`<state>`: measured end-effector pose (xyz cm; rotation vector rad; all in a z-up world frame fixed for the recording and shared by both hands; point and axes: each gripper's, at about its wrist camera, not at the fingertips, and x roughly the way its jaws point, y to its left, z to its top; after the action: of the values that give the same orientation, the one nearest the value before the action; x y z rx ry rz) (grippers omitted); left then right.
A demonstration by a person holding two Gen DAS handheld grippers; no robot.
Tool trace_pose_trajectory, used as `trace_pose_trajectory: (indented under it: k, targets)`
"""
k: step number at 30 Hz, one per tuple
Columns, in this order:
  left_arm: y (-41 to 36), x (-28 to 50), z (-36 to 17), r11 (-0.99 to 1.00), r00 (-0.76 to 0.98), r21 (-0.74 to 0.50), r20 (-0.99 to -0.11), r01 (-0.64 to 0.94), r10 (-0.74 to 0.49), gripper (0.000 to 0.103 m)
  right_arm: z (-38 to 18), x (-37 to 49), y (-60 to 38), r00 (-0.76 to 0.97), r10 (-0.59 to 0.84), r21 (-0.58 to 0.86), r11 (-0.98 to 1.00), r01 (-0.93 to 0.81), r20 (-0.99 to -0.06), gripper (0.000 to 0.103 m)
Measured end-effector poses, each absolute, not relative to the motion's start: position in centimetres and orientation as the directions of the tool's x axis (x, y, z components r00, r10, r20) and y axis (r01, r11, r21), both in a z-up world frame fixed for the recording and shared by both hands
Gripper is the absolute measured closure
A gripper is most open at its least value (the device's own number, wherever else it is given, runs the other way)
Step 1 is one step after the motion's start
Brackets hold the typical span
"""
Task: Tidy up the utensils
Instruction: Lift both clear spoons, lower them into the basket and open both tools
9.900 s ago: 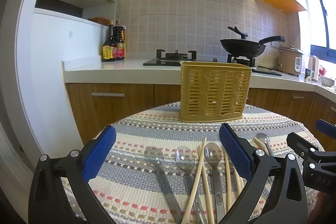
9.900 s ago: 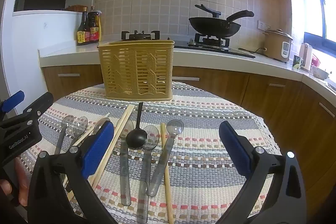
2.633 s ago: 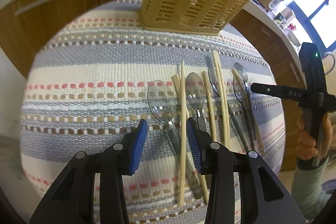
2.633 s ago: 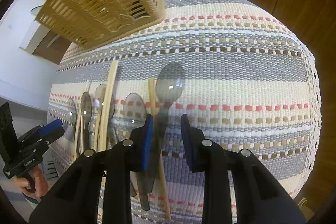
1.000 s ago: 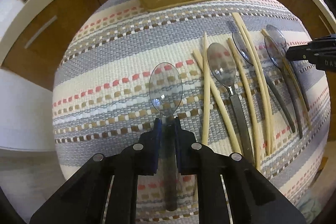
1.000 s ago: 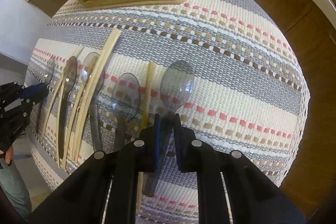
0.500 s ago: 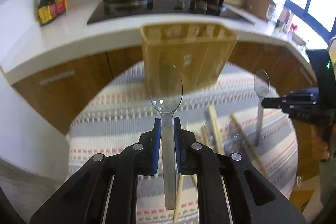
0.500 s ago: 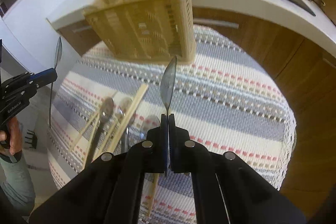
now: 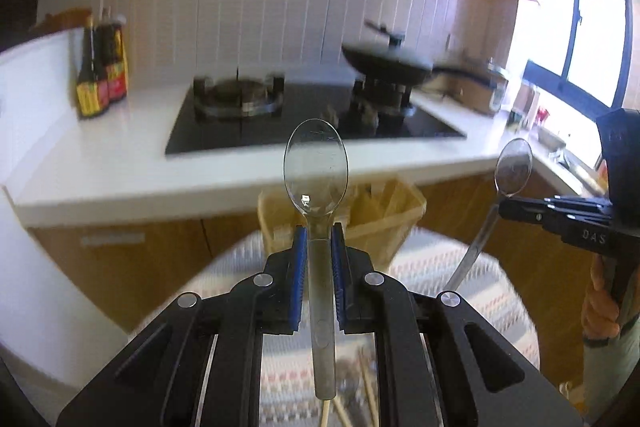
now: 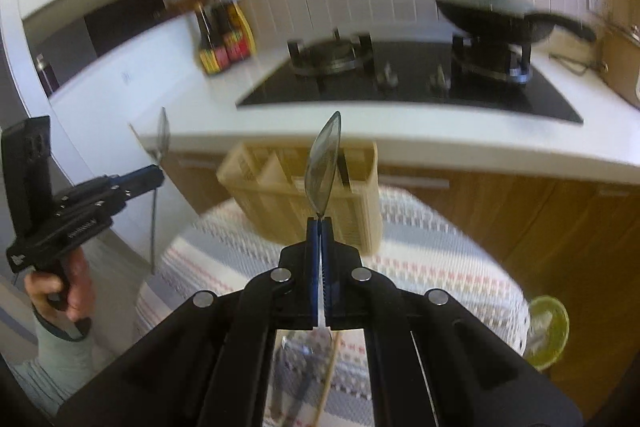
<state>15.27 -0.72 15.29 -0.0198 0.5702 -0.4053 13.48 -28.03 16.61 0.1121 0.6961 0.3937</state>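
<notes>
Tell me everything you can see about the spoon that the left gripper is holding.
The spoon looks like clear, slightly grey plastic, with an oval bowl and a long flat handle. The left gripper is shut on the handle just below the bowl, its blue pads pressing both sides. The spoon is lifted off the table; the bowl points up and away, its face toward the camera, and the handle end hangs free below the pads. Behind it stands the yellow basket. Nothing else touches it.

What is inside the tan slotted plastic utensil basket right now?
In the right wrist view the tan slotted plastic utensil basket shows upright dividers and one dark utensil handle standing inside. The clear plastic spoon in the right claw hides its middle; blur hides its floor.
</notes>
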Motion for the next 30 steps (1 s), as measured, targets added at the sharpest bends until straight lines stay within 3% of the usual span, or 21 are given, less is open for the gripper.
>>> trace_pose_trajectory:
  k: [7,12,26,28,30]
  targets:
    - [-1.4,18.0,19.1,0.922,0.846,-0.141,-0.368,0.36,-0.386,0.093,20.5,16.5,-28.1,0.743,0.403,0.242,0.915,-0.323,-0.534,0.102]
    - [-1.9,21.0,18.6,0.93,0.886,-0.151,-0.286,0.334,-0.365,0.093,20.3,19.5,-27.4,0.764,0.358,0.202,0.934,-0.296,-0.537,0.102]
    - [-2.3,24.6,11.0,0.929,0.902,-0.165,-0.233,0.331,-0.363,0.092,14.4,23.8,-24.2,0.762,0.269,0.073,0.957,-0.281,-0.59,0.102]
    - [-2.0,24.4,10.7,0.922,0.894,-0.174,-0.236,0.345,-0.38,0.088,13.8,23.9,-24.1,0.742,0.286,0.096,0.952,-0.289,-0.607,0.101]
    - [-1.5,24.2,10.4,0.913,0.884,-0.195,-0.244,0.359,-0.399,0.072,13.3,23.8,-24.3,0.723,0.307,0.122,0.947,-0.297,-0.619,0.099]
